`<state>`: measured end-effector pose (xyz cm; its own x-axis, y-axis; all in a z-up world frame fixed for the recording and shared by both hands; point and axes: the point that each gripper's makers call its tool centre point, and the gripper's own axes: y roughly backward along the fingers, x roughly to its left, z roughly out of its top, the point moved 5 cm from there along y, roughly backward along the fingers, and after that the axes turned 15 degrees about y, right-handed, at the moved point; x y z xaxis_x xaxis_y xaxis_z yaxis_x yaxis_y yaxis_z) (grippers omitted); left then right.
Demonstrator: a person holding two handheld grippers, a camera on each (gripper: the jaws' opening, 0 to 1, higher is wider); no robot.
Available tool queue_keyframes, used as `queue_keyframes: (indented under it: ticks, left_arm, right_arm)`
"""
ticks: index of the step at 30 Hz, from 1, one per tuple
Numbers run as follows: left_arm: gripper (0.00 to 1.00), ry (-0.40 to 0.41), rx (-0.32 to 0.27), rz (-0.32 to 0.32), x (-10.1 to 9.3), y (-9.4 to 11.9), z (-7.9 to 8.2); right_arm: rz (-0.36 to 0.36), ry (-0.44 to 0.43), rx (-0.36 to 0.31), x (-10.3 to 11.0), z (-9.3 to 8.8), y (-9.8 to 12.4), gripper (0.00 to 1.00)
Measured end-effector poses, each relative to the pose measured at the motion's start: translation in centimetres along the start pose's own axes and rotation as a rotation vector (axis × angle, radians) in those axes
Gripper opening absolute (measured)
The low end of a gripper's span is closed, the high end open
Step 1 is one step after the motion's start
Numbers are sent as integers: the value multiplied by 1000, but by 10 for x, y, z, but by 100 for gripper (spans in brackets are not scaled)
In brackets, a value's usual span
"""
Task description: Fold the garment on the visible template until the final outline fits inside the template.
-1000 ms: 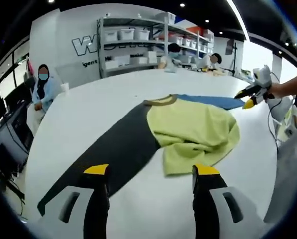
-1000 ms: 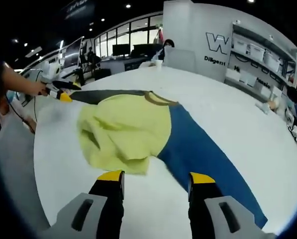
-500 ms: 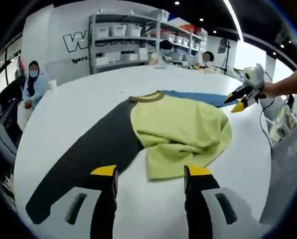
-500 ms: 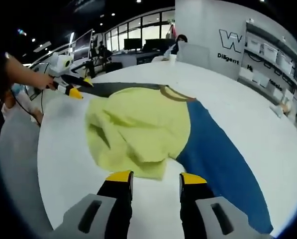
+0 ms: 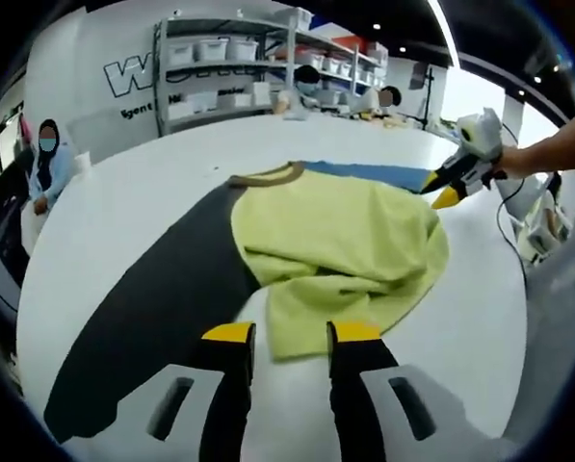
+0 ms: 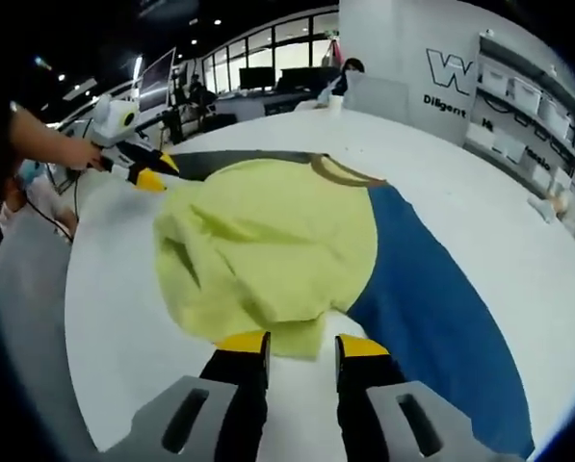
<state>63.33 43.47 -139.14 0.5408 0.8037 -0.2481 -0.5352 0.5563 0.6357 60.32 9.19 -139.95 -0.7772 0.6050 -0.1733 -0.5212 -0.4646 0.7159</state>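
- My white bench [image 5: 152, 173] carries the yellow-green garment [image 5: 335, 241]; shelves [image 5: 220, 67] line the wall.
- Left hand-held gripper [image 5: 289, 333] and right hand-held gripper [image 6: 301, 343]: jaws narrowly parted, grasping nothing.

Soft matt cloth on the yellow-green garment [image 5: 340, 245], rumpled into loose folds at its lower edge, with a ribbed olive collar [image 5: 265, 175] at twelve o'clock. The dark template panel [image 5: 157, 303] looks flat, matt and smooth; the blue template panel [image 6: 431, 303] the same, a thin sheet lying flush. Smooth white table [image 5: 133, 188] with a faint sheen. The left gripper [image 5: 282, 332] shows matt black jaws with yellow tips, grey plastic behind; the right gripper [image 6: 301, 342] has the same finish.
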Motion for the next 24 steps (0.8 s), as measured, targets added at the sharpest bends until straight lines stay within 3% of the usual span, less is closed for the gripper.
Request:
queue_keyframes:
  ticks: [12, 16, 19, 24]
  left_arm:
    - [21, 33, 57, -9, -1, -10, -9]
    - [20, 44, 68, -9, 0, -12, -11]
    - [15, 46, 76, -4, 2, -14, -13]
    - [6, 14, 96, -11, -4, -16, -13]
  right_arm:
    - [15, -44, 35, 0, -4, -11, 11]
    - [15, -125, 38, 0, -6, -9, 8]
    - [19, -108, 46, 0, -7, -9, 1]
    - [24, -99, 58, 1, -6, -9, 0]
